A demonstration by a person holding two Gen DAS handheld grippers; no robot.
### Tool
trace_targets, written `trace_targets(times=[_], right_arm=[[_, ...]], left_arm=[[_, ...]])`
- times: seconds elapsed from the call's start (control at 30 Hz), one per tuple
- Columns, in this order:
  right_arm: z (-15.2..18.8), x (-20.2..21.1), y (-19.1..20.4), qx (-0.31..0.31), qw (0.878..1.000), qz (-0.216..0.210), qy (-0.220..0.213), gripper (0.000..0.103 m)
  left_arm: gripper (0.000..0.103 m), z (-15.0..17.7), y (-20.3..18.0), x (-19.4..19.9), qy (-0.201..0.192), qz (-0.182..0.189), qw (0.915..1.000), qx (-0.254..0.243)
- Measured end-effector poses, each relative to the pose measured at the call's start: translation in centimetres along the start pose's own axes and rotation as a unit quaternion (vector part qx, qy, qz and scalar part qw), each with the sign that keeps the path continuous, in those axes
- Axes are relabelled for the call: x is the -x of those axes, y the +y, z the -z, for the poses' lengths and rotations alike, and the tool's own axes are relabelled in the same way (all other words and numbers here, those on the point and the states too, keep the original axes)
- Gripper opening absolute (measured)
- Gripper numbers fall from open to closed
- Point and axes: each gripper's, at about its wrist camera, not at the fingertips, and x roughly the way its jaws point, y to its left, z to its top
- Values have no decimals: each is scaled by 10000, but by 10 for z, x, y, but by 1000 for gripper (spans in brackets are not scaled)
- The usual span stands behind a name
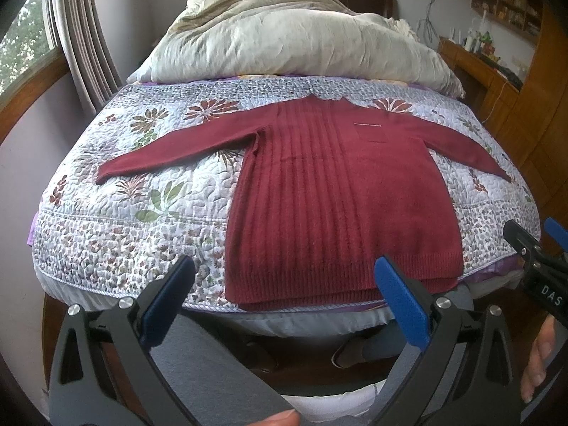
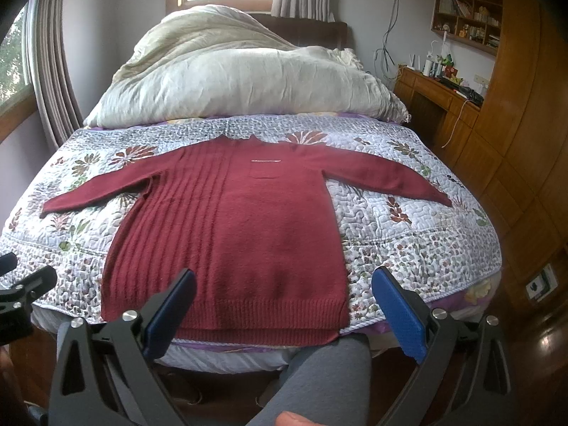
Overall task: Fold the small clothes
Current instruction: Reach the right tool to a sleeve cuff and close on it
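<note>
Sweater (image 1: 340, 191), dark red, lies flat on the floral quilt (image 1: 124, 184) with both sleeves spread, hem at the near bed edge. Left gripper (image 1: 284, 294) and right gripper (image 2: 284, 301) hover before that hem, fingers spread wide, holding nothing. Only the left view shows a hand (image 1: 539, 358); only the right view shows the wall socket (image 2: 539, 284).

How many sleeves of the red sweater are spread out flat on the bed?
2. One sleeve lies out to the left of the sweater, the other sleeve out to the right, both flat on the quilt. None looks hidden.
</note>
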Motion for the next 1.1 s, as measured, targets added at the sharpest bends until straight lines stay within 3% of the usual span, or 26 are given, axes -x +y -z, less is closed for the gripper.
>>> trace_targets(times=[0.3,0.4,0.5,0.57,0.7,0.77,0.83,0.9,0.93,1.07,1.1], right_arm=[[-6,-12,-6,9,10000,18,53,99],[-9,-20,-11,-29,9997,-211,-112,99],[-13,-45,-29,38,9974,-654,-296,99],[-18,-68,-48,-112,9983,-574,-83,99],[-31,-115,-119,-1096,9893,-893,348,96],[-36,-142,-172,-1982,9714,-1174,570,95],[-35,-170,-222,-2881,9443,-1395,763,90],[-25,-203,-280,-4009,8956,-1694,922,88],[-17,-221,-313,-4632,8625,-1832,892,88],[-3,-263,-397,-5896,7792,-2082,420,87],[-3,-271,-411,-6074,7657,-2098,289,87]], left_arm=[[100,-6,-6,-10,56,5,10000,-33],[100,-7,-10,-9,-254,52,9996,-88],[100,-8,-12,-9,-684,340,9971,-69],[100,-11,-14,-17,-838,854,9928,-18],[100,-14,-22,-24,-989,1286,9867,23],[100,-18,-27,-28,-979,1482,9841,49],[100,-22,-34,-36,-881,1652,9823,70],[100,-22,-41,-43,-792,1707,9821,37],[100,-22,-44,-46,-760,1719,9822,-3],[100,-23,-64,-57,-705,1812,9805,-298],[100,-22,-65,-58,-695,1845,9797,-356]])
